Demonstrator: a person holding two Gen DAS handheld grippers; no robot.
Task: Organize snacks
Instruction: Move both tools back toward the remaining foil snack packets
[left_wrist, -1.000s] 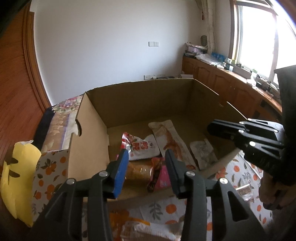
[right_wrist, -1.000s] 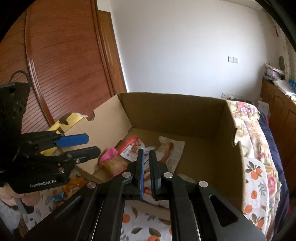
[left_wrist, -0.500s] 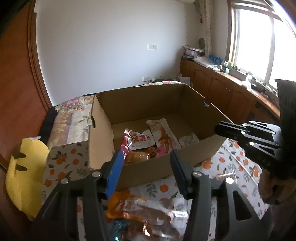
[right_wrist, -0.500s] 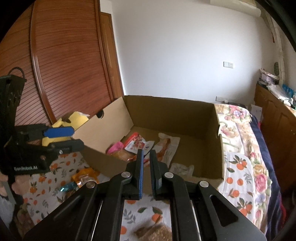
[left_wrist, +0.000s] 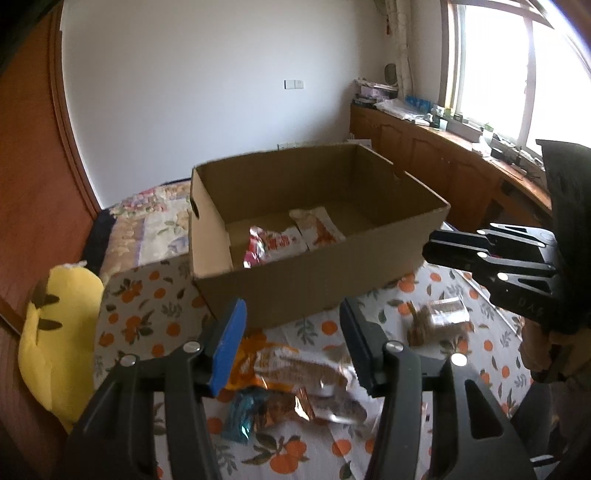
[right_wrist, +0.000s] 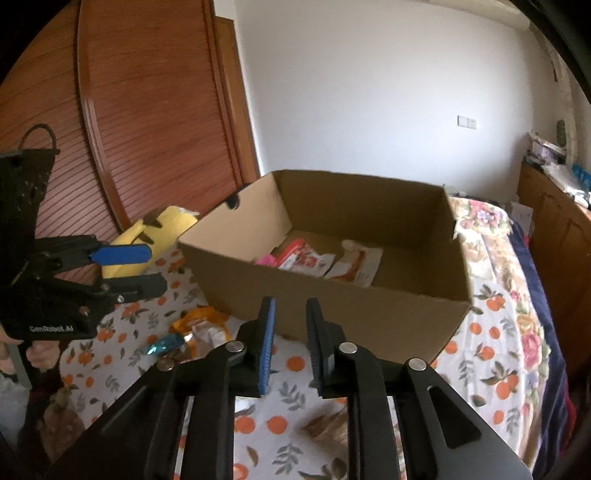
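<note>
Bed (left_wrist: 147, 306), orange-print cover, fills the lower half of both views; flowered quilt (right_wrist: 491, 229) runs along the box's right side in the right-wrist view.

Cardboard box (left_wrist: 314, 291), open top, sits centre frame on the cover. Near wall faces both cameras. A bare strip of cover lies between that wall and the tongs in each view. Handle cut-out in the left wall.

Yellow plush (left_wrist: 55, 332) at left edge of the left-wrist view, off the bed cover's corner, well apart from the box.

Inside the box, at the left end of the floor: red-and-white packet (left_wrist: 273, 245), white packet with orange print (left_wrist: 317, 229) just beside it, pink packet (right_wrist: 266, 260) against the near wall. Right half of the floor is bare.

Outside, on the cover in front of the box: orange-and-silver packet (left_wrist: 295, 369), teal wrapper (left_wrist: 240, 413) touching it, brown clear-wrapped snack (left_wrist: 439, 321) lower right, apart from the others.

Left tongs (left_wrist: 291, 347): parted wide, nothing gripped, above the orange-and-silver packet.

Right tongs (right_wrist: 290, 343): narrow gap, opening, nothing between.
</note>
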